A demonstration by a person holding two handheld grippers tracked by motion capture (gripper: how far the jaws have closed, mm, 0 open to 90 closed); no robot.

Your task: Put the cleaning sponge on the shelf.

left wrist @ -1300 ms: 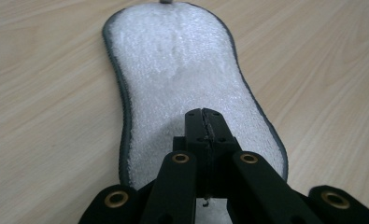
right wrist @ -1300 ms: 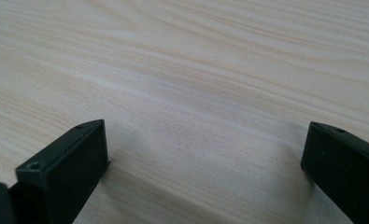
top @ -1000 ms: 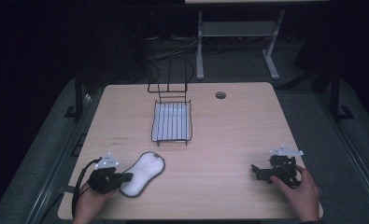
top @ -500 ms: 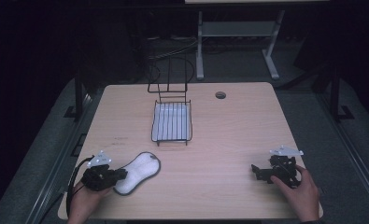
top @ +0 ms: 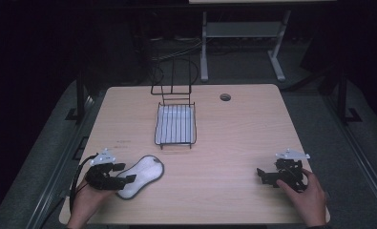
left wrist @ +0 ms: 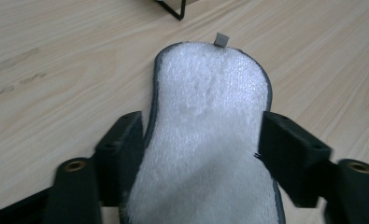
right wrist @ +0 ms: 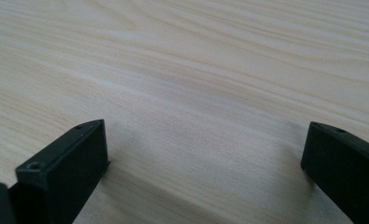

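A white fleecy insole (top: 141, 175) with a grey rim lies flat on the wooden table (top: 234, 138) near its front left corner. My left gripper (top: 123, 173) holds its near end. In the left gripper view both black jaws press against the edges of the insole (left wrist: 210, 116), and a small grey tab shows at its far tip. My right gripper (top: 263, 176) rests near the front right of the table, held by a hand. Its jaws stand wide apart in the right gripper view (right wrist: 205, 140), with bare wood between them.
A black wire rack (top: 175, 125) with an upright back frame stands at the centre back of the table. A round cable hole (top: 225, 97) sits to its right. A metal stand (top: 238, 33) and cables are on the floor beyond.
My left gripper has shifted a little left and the insole has slid left with it. The right gripper has not moved.
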